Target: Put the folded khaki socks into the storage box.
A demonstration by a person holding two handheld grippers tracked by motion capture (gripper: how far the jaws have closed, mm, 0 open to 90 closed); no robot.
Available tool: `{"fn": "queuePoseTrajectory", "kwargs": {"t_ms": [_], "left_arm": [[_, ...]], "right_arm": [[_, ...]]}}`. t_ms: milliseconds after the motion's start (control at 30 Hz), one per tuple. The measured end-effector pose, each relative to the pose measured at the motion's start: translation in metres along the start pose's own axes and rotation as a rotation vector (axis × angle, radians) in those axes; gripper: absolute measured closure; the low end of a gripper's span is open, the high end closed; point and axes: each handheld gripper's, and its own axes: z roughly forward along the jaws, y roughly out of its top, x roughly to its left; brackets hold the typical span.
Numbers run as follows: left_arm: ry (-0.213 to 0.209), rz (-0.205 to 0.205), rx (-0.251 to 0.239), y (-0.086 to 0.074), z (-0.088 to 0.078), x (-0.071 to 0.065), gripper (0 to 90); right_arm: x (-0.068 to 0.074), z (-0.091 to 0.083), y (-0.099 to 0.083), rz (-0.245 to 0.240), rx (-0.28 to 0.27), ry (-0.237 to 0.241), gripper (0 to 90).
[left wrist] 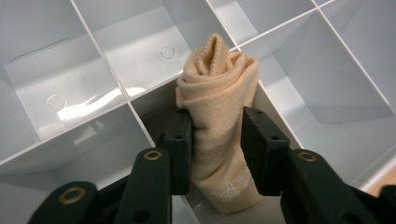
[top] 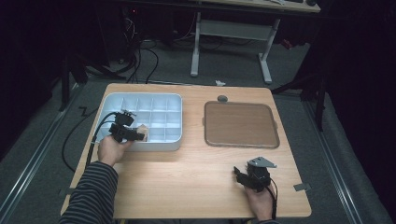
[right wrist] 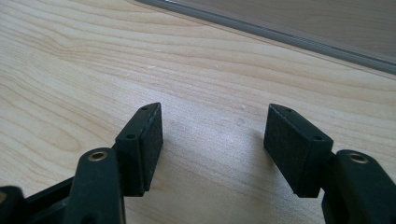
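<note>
A rolled beige sock (left wrist: 217, 79) stands upright in a front compartment of the white divided organizer box (top: 140, 96). My left gripper (left wrist: 217, 122) straddles it, one black pad close against each side of the roll without visibly squeezing it. From above, the left gripper (top: 139, 136) reaches over the box's front wall, with the sock (top: 144, 132) at its tip. My right gripper (right wrist: 215, 135) rests open above bare wood with nothing between its pads. In the high view, the right gripper (top: 240, 175) sits near the table's front right edge.
A flat brown tray (top: 240, 124) lies on the right half of the wooden table (top: 187, 172), with a small grey knob (top: 222, 98) behind it. The organizer's other compartments (left wrist: 116, 51) hold nothing. Cables and a desk frame stand on the floor beyond.
</note>
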Motion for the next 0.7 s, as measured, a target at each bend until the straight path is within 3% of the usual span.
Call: {"fn": "queuePoseTrajectory", "kwargs": {"t_ms": [367, 500, 700], "left_arm": [[0.048, 0.003, -0.059, -0.001, -0.014, -0.004, 56.9], [0.082, -0.004, -0.108, -0.001, -0.021, -0.004, 58.3], [0.093, 0.0, -0.162, 0.004, -0.027, -0.009, 62.9]], "right_arm": [[0.0, 0.0, 0.0, -0.001, 0.0, 0.001, 37.5], [0.0, 0.0, 0.0, -0.001, 0.0, 0.001, 37.5], [0.0, 0.0, 0.0, 0.0, 0.0, 0.001, 37.5]]}}
